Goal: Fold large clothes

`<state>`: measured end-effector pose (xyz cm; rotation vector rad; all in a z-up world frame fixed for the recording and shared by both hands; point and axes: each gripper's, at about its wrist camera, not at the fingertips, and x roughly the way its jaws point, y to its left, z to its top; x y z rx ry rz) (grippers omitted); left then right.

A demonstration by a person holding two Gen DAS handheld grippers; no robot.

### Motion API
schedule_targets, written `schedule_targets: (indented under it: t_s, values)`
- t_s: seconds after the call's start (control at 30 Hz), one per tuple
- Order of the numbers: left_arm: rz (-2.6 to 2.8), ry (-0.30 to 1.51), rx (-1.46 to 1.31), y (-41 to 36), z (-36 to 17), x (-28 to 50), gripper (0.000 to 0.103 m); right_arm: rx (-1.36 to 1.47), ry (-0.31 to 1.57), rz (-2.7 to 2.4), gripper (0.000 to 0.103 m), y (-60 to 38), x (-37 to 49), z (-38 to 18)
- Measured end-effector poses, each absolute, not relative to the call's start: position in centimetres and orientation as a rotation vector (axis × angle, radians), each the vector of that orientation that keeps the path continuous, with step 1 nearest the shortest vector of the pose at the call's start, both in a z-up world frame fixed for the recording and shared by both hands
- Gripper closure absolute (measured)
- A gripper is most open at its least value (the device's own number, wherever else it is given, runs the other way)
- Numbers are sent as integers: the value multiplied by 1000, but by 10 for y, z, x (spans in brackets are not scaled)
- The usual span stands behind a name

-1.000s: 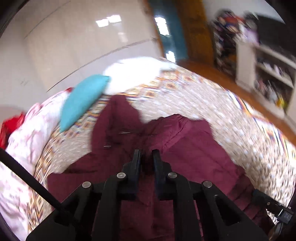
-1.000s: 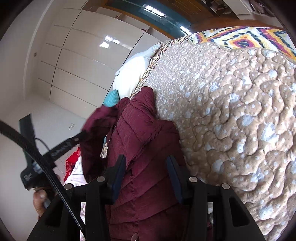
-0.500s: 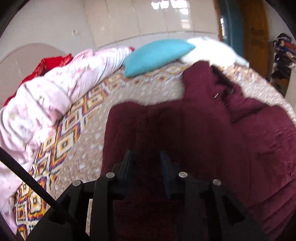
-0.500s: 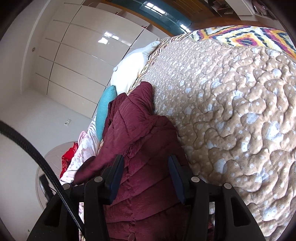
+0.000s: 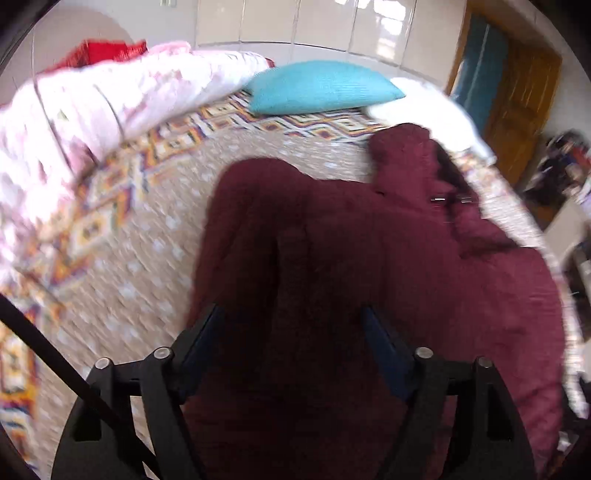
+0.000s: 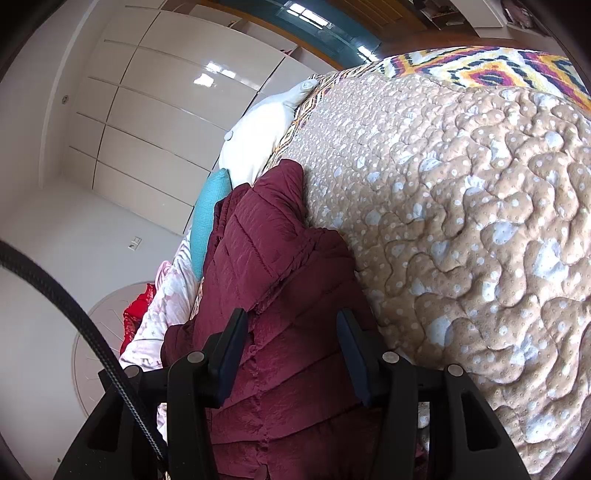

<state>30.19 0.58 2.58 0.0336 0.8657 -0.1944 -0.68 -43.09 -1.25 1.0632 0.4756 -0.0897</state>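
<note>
White wardrobe doors (image 5: pixel 295 22) back the bed (image 5: pixel 140 236); the left gripper (image 5: pixel 293 325), jaws just opening, and half-open right gripper (image 6: pixel 291 332) both straddle the maroon jacket (image 5: pixel 369 251) ungripped.

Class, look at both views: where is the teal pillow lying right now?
The teal pillow lies at the far end of the bed, between the pink duvet and the white pillow, beyond the maroon jacket.
</note>
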Motion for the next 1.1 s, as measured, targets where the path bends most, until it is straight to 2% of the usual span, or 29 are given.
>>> schedule_targets:
  t_s: [0.03, 0.17, 0.37, 0.63, 0.7, 0.8, 0.93, 1.1]
  values:
    - [-153, 871, 48, 3, 25, 307, 45, 1064, 475, -89, 49, -431, -7, -12]
    - [-123, 919, 10, 9, 23, 317, 49, 1067, 475, -88, 49, -431, -7, -13]
    - [-133, 842, 92, 26, 60, 270, 49, 1073, 477, -88, 49, -434, -8, -15]
    - [-150, 708, 39, 92, 156, 175, 49, 989, 573, -164, 48, -425, -4, 2]
    - [-167, 672, 20, 108, 186, 146, 49, 931, 627, -166, 48, -417, -11, 24]
    - [-177, 611, 13, 128, 226, 104, 49, 825, 610, -136, 47, -406, -40, 77]
    - [-208, 533, 17, 149, 281, 50, 49, 620, 550, -148, 40, -391, -89, 168]
    - [-199, 428, 75, 161, 357, 12, 49, 419, 467, -211, 37, -377, -141, 298]
